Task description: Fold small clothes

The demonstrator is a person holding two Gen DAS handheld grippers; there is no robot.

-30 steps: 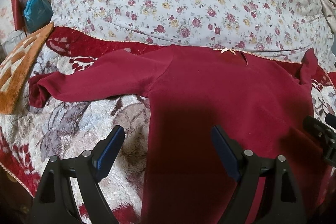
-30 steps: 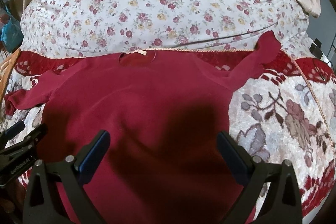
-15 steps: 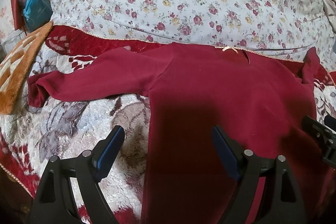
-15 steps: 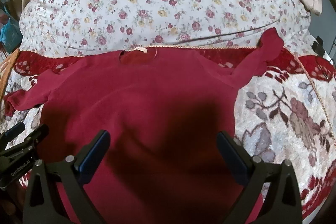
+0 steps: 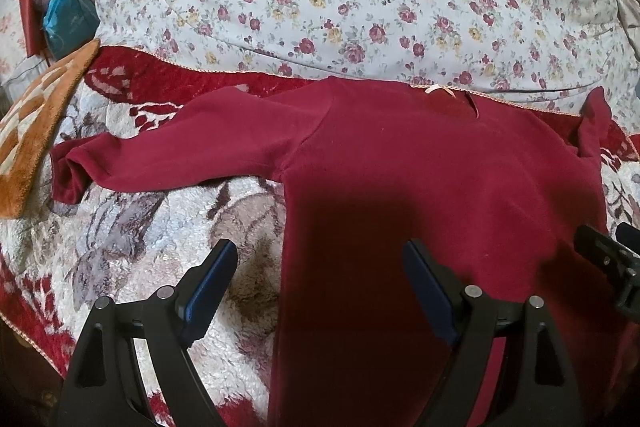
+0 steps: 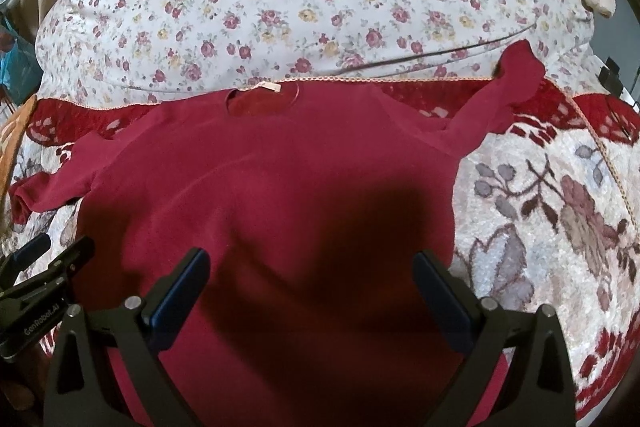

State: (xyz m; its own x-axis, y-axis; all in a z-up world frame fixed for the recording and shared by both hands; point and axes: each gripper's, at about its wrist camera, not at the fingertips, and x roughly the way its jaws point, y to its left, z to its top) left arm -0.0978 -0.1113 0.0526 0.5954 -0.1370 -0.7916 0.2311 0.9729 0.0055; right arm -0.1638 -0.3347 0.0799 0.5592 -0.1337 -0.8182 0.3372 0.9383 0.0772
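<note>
Both views have crept slightly nearer the shirt [image 5: 420, 163] since a second ago. It lies spread flat on the blanket [image 5: 132, 227], sleeves out. Left tool [image 5: 320, 287] and right tool [image 6: 310, 291] hover above, both released.

Your dark red long-sleeved top [image 5: 420, 167] lies spread flat on the bed.

You see it face up, with its round neckline [image 6: 262, 99] and small pale bow [image 5: 439, 90] at the far edge. One sleeve [image 5: 180, 151] stretches straight out to the left, its cuff slightly curled. The other sleeve [image 6: 492, 107] angles up to the far right, its end bunched. The body lies smooth toward you.
</note>
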